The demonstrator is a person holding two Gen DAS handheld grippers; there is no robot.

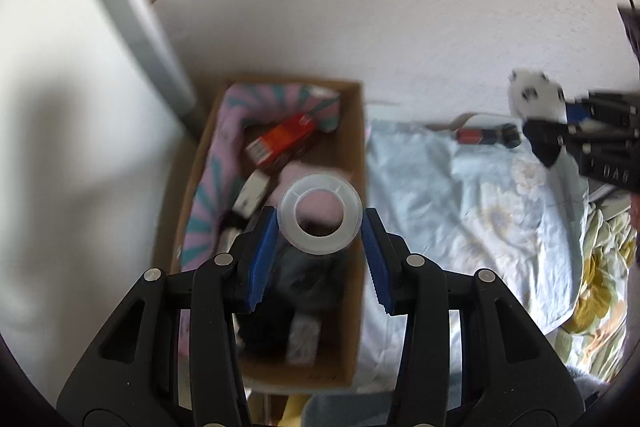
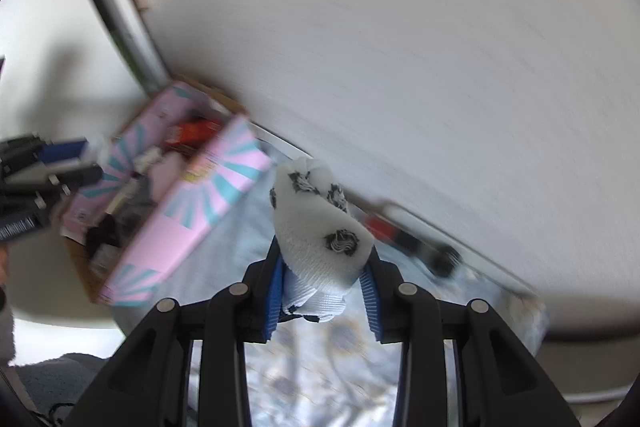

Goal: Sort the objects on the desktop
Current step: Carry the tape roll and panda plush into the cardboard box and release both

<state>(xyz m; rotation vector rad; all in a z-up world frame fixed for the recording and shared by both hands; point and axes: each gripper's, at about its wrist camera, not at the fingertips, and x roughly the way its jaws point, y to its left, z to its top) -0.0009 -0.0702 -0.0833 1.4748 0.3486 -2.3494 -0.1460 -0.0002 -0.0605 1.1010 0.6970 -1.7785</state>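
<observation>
**Q:** Between the blue pads of the left gripper (image 1: 320, 223), what is held, and how many?

**A:** One roll of clear tape (image 1: 321, 214), clamped at its two sides, ring face toward the camera. It hangs above the near half of one open cardboard box (image 1: 354, 163).

**Q:** And the right gripper (image 2: 324, 267)?

**A:** Its jaws are closed on one white sock with black motifs (image 2: 320, 223); the bunched fabric stands up out of the pads. In the left wrist view the same sock (image 1: 534, 95) shows at the far right edge, above the cloth.

**Q:** Contents of the box, counted?

**A:** One red carton (image 1: 282, 141) near the far end; one small white packet (image 1: 252, 195) by the left wall; several dark items at the near end, too blurred to count. A pink lining with teal rays (image 1: 224, 163) runs along the left wall and far end; in the right wrist view one pink flap (image 2: 208, 199) with the same rays folds out over the box's side.

**Q:** Outside the box?

**A:** One red-and-black marker (image 1: 488, 135) lies at the far edge of the cloth, against the wall.

**Q:** Surface and room?

**A:** A pale blue, rumpled cloth (image 1: 460, 211) just right of the box; a yellow-flowered fabric (image 1: 600, 291) at its right edge. Behind stands a white textured wall (image 1: 380, 7); at left, a grey-white frame (image 1: 132, 7) rises from the box's far left corner.
</observation>
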